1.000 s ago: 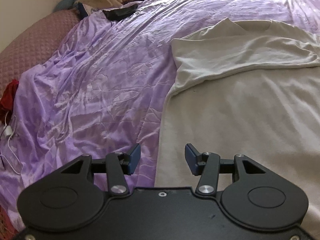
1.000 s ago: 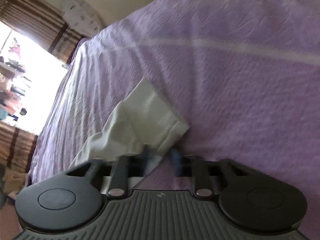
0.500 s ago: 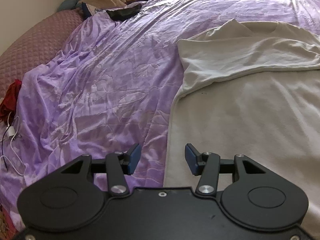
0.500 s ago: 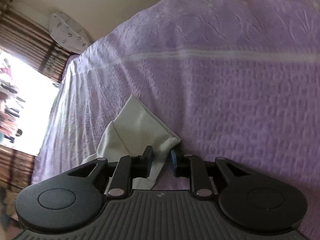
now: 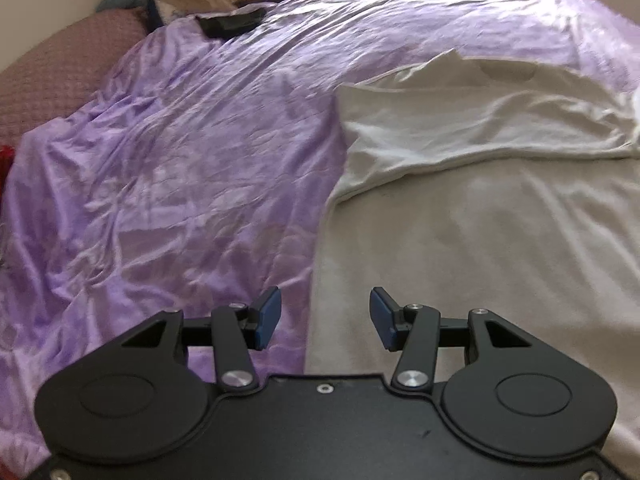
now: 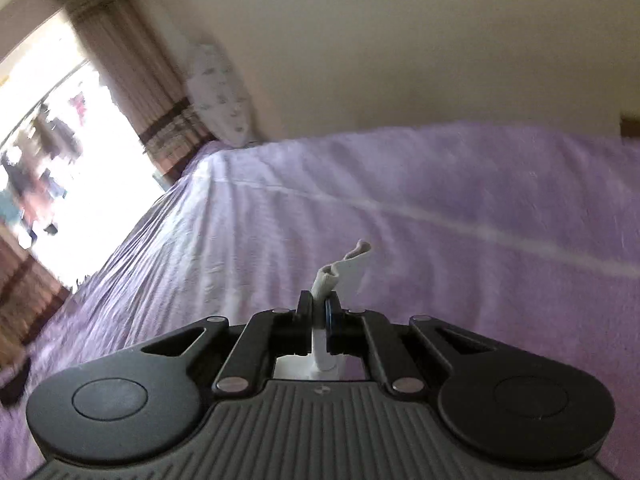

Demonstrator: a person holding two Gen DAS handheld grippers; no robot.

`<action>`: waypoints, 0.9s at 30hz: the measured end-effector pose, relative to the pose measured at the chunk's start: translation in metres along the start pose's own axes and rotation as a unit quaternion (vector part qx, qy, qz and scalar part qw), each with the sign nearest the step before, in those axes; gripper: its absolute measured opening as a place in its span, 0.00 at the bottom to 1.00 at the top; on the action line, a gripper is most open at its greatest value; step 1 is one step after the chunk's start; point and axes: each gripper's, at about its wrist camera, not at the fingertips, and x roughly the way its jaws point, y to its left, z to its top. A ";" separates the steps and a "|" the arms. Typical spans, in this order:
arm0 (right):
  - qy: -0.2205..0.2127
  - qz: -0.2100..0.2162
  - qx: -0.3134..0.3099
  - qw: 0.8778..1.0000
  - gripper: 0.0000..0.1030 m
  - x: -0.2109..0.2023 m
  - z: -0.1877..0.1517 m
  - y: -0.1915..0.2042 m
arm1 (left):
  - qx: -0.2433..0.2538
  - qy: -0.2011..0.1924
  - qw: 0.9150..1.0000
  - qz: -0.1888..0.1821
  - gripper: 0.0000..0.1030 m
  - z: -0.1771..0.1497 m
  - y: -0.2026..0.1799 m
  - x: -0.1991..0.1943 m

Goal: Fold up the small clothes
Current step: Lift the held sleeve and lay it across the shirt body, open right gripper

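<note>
Nearest in the left wrist view, the left gripper (image 5: 325,318) hangs over the left edge of the cream shirt (image 5: 472,240), its jaws about half open with nothing between them. The shirt lies spread on the purple bedspread (image 5: 180,168), one sleeve folded across its chest. In the right wrist view, the right gripper (image 6: 319,312) has its jaws clamped on a lifted fold of the shirt's fabric above the bedspread. Beyond, a curtain (image 6: 132,80) hangs past the bed's far corner.

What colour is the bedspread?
Purple bedspread, shiny and wrinkled; it shows best in the left wrist view.
</note>
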 end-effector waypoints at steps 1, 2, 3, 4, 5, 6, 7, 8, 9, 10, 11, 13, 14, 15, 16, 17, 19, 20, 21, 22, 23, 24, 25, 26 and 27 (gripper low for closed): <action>0.000 -0.002 -0.023 1.000 0.06 -0.004 -0.001 0.014 | 0.003 -0.004 1.000 -0.002 0.49 0.000 -0.001 0.000; -0.003 -0.006 -0.047 0.999 0.05 -0.010 -0.002 0.030 | 0.007 -0.009 1.000 -0.005 0.49 0.000 -0.001 0.000; -0.005 -0.006 -0.063 0.998 0.05 -0.014 -0.003 0.043 | 0.008 -0.012 1.000 -0.008 0.49 0.000 0.000 0.000; -0.006 -0.003 -0.072 0.997 0.05 -0.019 -0.005 0.054 | 0.009 -0.015 1.000 -0.012 0.49 0.000 0.001 0.001; -0.006 0.003 -0.075 0.997 0.05 -0.023 -0.007 0.066 | 0.009 -0.018 1.000 -0.019 0.49 0.000 0.003 0.002; -0.004 0.009 -0.074 0.997 0.05 -0.024 -0.007 0.078 | 0.010 -0.021 0.999 -0.025 0.49 0.000 0.004 0.003; -0.002 0.014 -0.074 0.997 0.05 -0.027 -0.009 0.089 | 0.013 -0.024 0.999 -0.032 0.49 0.000 0.006 0.005; 0.001 0.019 -0.074 0.997 0.05 -0.031 -0.009 0.102 | 0.019 -0.031 0.999 -0.039 0.49 0.002 0.007 0.007; 0.003 0.021 -0.075 0.997 0.05 -0.034 -0.011 0.114 | 0.022 -0.038 0.998 -0.041 0.49 0.003 0.009 0.010; 0.004 0.022 -0.078 0.997 0.05 -0.034 -0.013 0.125 | 0.022 -0.043 0.998 -0.042 0.49 0.004 0.011 0.013; 0.005 0.024 -0.084 0.996 0.05 -0.038 -0.016 0.139 | 0.020 -0.043 0.998 -0.047 0.49 0.005 0.015 0.018; 0.006 0.026 -0.100 0.995 0.05 -0.039 -0.020 0.163 | 0.017 -0.044 0.997 -0.062 0.49 0.007 0.020 0.025; 0.005 0.030 -0.108 0.994 0.05 -0.041 -0.023 0.175 | 0.016 -0.046 0.996 -0.070 0.49 0.007 0.024 0.028; 0.005 0.034 -0.119 0.992 0.05 -0.044 -0.026 0.189 | 0.015 -0.049 0.996 -0.078 0.49 0.006 0.029 0.032; 0.005 0.035 -0.128 0.991 0.05 -0.043 -0.028 0.200 | 0.012 -0.051 0.995 -0.082 0.49 0.004 0.033 0.035; 0.007 0.033 -0.138 0.990 0.05 -0.044 -0.033 0.213 | 0.007 -0.047 0.995 -0.087 0.49 0.003 0.039 0.041; 0.014 0.033 -0.149 0.988 0.05 -0.047 -0.043 0.237 | -0.007 -0.034 0.995 -0.092 0.49 0.003 0.049 0.052; 0.020 0.038 -0.154 0.987 0.06 -0.047 -0.049 0.250 | -0.017 -0.027 0.995 -0.094 0.49 0.003 0.056 0.056; 0.024 0.043 -0.159 0.986 0.06 -0.046 -0.056 0.263 | -0.024 -0.021 0.995 -0.099 0.49 0.004 0.064 0.059; 0.027 0.048 -0.165 0.985 0.05 -0.045 -0.063 0.274 | -0.029 -0.019 0.994 -0.103 0.49 0.004 0.071 0.060; 0.029 0.054 -0.171 0.983 0.05 -0.044 -0.072 0.287 | -0.030 -0.019 0.994 -0.104 0.49 0.004 0.077 0.061; 0.032 0.059 -0.178 0.982 0.05 -0.044 -0.082 0.300 | -0.033 -0.022 0.994 -0.101 0.49 0.004 0.084 0.061; 0.035 0.064 -0.183 0.980 0.05 -0.043 -0.091 0.313 | -0.038 -0.026 0.994 -0.097 0.49 0.004 0.092 0.061; 0.038 0.069 -0.191 0.978 0.05 -0.042 -0.102 0.325 | -0.043 -0.027 0.994 -0.095 0.49 0.004 0.098 0.061; 0.041 0.072 -0.199 0.977 0.05 -0.041 -0.112 0.336 | -0.051 -0.026 0.994 -0.096 0.49 0.004 0.106 0.061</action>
